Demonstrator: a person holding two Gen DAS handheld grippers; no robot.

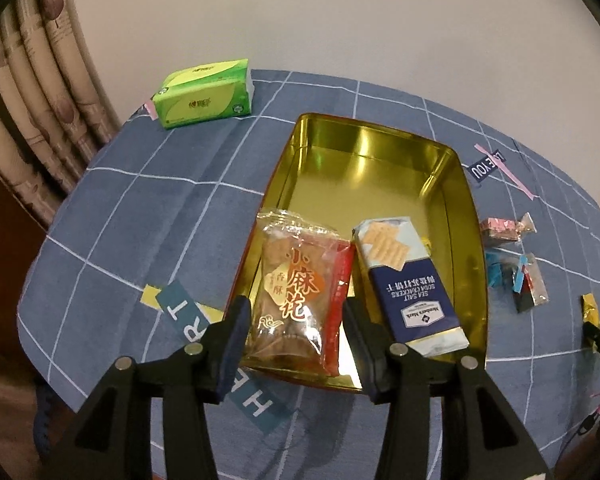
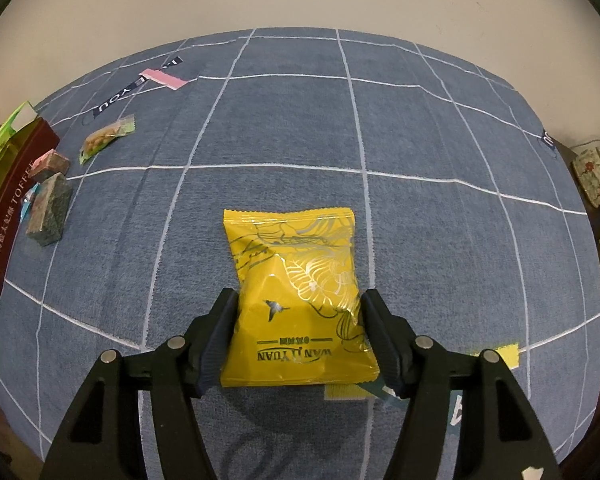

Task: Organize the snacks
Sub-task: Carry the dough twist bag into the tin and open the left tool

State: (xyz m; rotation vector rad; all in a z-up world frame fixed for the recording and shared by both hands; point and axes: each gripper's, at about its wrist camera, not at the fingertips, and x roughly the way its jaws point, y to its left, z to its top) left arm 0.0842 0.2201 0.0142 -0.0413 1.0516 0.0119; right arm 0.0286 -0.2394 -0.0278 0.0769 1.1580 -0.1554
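Observation:
A gold tin (image 1: 466, 216) stands open on the blue checked cloth. In its near end lie a clear-and-red twist snack bag (image 1: 296, 280) and a blue sea salt cracker pack (image 1: 410, 280). My left gripper (image 1: 296, 316) is open, its pads either side of the twist bag's lower half without pressing it. In the right wrist view a yellow snack bag (image 2: 296, 272) lies flat on the cloth. My right gripper (image 2: 298, 312) straddles its lower half, open, pads right at the bag's edges. The tin's dark red outer wall (image 2: 8, 216) shows at far left.
A green tissue pack (image 1: 204, 94) sits at the table's back left. Small wrapped snacks (image 1: 516, 280) lie right of the tin: a peanut packet (image 2: 106, 138), a pink block (image 2: 52, 164) and a grey-green block (image 2: 50, 208). Curtains hang left, a wall behind.

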